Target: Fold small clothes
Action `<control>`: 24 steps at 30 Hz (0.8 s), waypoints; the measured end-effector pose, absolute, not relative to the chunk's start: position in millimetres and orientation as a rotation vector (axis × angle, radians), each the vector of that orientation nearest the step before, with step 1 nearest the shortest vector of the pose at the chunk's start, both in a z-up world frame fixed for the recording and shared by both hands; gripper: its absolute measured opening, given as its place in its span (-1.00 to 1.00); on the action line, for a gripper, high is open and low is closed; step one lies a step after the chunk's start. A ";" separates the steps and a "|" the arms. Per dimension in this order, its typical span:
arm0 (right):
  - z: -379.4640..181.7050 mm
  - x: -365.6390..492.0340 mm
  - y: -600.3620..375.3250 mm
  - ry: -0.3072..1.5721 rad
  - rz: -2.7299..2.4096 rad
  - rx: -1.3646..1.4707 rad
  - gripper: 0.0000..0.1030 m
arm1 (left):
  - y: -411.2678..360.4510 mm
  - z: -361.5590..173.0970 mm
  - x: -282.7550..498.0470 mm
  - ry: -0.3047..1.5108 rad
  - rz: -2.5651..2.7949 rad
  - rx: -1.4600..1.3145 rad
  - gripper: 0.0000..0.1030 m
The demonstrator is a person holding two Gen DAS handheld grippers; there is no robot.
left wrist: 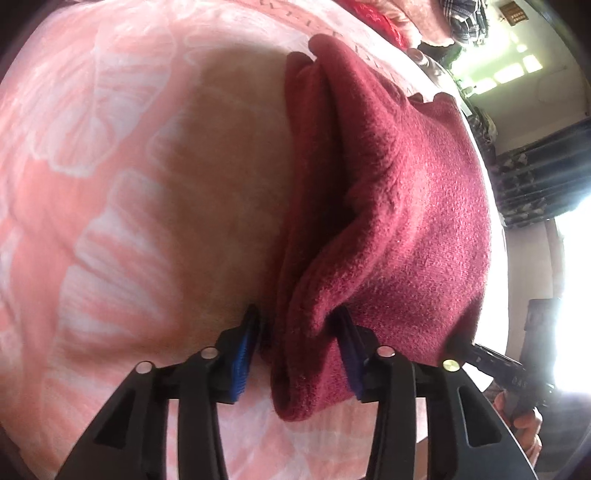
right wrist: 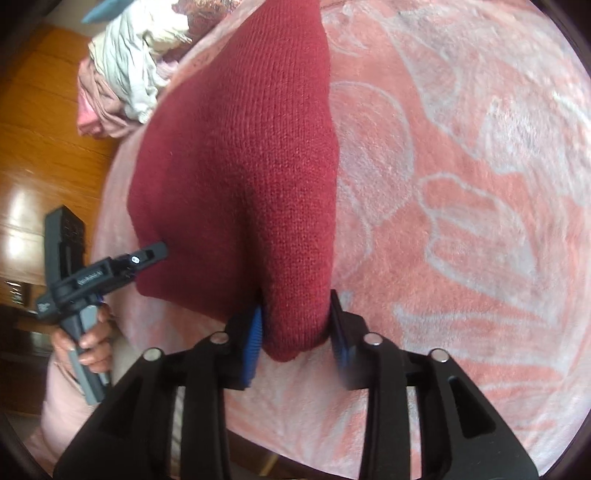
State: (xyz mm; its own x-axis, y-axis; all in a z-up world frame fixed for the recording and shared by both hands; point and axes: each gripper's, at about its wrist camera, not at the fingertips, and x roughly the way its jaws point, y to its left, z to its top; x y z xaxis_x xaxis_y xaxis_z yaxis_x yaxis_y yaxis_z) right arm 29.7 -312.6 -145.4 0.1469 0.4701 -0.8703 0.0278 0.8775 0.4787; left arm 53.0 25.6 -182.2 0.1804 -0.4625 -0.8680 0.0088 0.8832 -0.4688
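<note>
I see the maroon sweater (left wrist: 399, 206) lying on the pink flowered blanket (left wrist: 110, 184), bunched up between my two claws. My left claw (left wrist: 299, 354) has its fingers spread with a thick fold of knit between them (whether it truly pinches, I cannot tell). My right claw (right wrist: 295, 332) likewise straddles a corner of the sweater (right wrist: 240, 166), and its grip is just as unclear. A heap of pale clothes (right wrist: 125, 74) sits at the blanket's (right wrist: 480, 221) far edge.

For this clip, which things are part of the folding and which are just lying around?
Part of the job:
- maroon knit garment
- left gripper, fabric between its fingers
- right gripper, fabric between its fingers
- pink flowered blanket underneath

Just lying about:
- pile of pale clothes
- red cloth
- checked cloth
</note>
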 end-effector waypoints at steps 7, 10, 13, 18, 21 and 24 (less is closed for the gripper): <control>-103.6 14.8 -313.0 1.294 0.215 0.308 -0.03 | 20.0 -144.7 29.2 1.265 -0.226 -0.205 0.29; -88.8 3.1 -314.7 1.249 0.150 0.273 0.00 | 13.5 -132.6 20.8 1.237 -0.194 -0.152 0.33; -92.1 2.4 -312.3 1.253 0.120 0.262 0.01 | 8.0 -133.7 17.6 1.238 -0.177 -0.106 0.36; -99.8 4.6 -306.3 1.274 0.095 0.266 0.12 | 1.5 -136.7 20.8 1.236 -0.157 -0.069 0.38; -97.9 1.3 -303.6 1.267 0.079 0.244 0.31 | 6.6 -133.2 11.9 1.225 -0.132 -0.023 0.52; -94.7 -2.4 -299.4 1.263 0.066 0.223 0.51 | 0.9 -129.7 9.0 1.215 -0.119 0.019 0.55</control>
